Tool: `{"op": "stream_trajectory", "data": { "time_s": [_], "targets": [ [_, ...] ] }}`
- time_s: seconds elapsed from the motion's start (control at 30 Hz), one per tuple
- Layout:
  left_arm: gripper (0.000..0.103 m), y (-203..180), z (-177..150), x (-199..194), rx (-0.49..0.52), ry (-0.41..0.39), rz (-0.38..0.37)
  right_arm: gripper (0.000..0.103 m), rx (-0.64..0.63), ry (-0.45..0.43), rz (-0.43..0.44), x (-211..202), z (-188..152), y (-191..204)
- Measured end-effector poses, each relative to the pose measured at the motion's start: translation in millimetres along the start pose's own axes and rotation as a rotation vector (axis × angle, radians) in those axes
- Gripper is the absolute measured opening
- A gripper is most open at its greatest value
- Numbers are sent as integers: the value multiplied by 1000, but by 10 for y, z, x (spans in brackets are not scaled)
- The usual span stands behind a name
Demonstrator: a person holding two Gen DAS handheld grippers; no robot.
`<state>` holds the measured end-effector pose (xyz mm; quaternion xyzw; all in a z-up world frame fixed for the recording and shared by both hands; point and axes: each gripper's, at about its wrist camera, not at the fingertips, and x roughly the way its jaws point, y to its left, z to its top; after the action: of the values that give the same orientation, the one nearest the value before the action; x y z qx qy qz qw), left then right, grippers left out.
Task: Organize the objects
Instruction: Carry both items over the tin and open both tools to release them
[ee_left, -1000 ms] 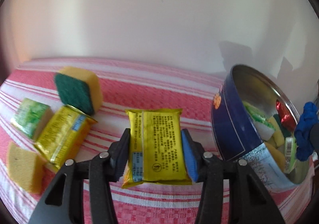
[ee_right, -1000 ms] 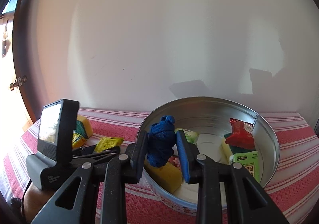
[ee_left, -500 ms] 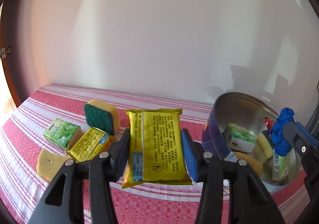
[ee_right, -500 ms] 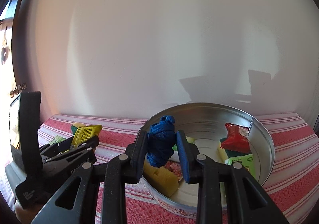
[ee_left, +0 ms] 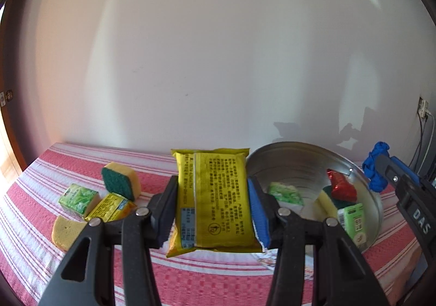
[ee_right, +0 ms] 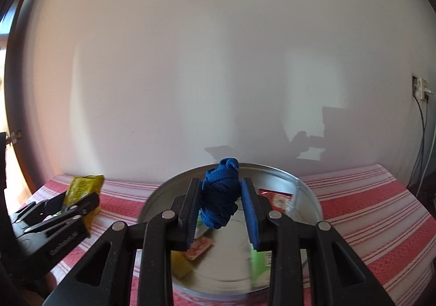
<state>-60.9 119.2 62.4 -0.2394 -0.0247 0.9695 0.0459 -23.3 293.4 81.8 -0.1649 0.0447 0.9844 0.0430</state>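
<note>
The left tool (ee_left: 212, 210) pinches a yellow printed foil packet (ee_left: 211, 197) upright between its black pad and blue pad, lifted clear of the red-and-white striped surface (ee_left: 190, 278), just left of the round silver metal tin (ee_left: 373, 205). The right tool (ee_right: 220, 213) is pressed together on a bundled blue woven strap (ee_right: 219, 194), held above the tin's open mouth. Inside the tin lie green cartons, a red wrapper and a yellow sponge. On the surface to the left sit a green-faced yellow sponge (ee_left: 121, 180), a green carton (ee_left: 77, 197) and another yellow packet (ee_left: 111, 206).
</note>
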Motion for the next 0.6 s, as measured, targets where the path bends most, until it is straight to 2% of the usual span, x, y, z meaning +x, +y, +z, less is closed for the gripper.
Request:
{"op": "stream_trajectory", "data": {
  "time_s": [0.3, 0.47, 0.6],
  "targets": [
    [49, -535, 38, 135, 68, 25, -67, 33, 108, 0, -99, 64, 47, -703],
    [49, -821, -20, 273, 93, 65, -105, 33, 90, 26, -147, 186, 25, -849],
    [49, -1024, -66, 360, 127, 84, -112, 33, 96, 56, -152, 331, -5, -957]
  ]
}}
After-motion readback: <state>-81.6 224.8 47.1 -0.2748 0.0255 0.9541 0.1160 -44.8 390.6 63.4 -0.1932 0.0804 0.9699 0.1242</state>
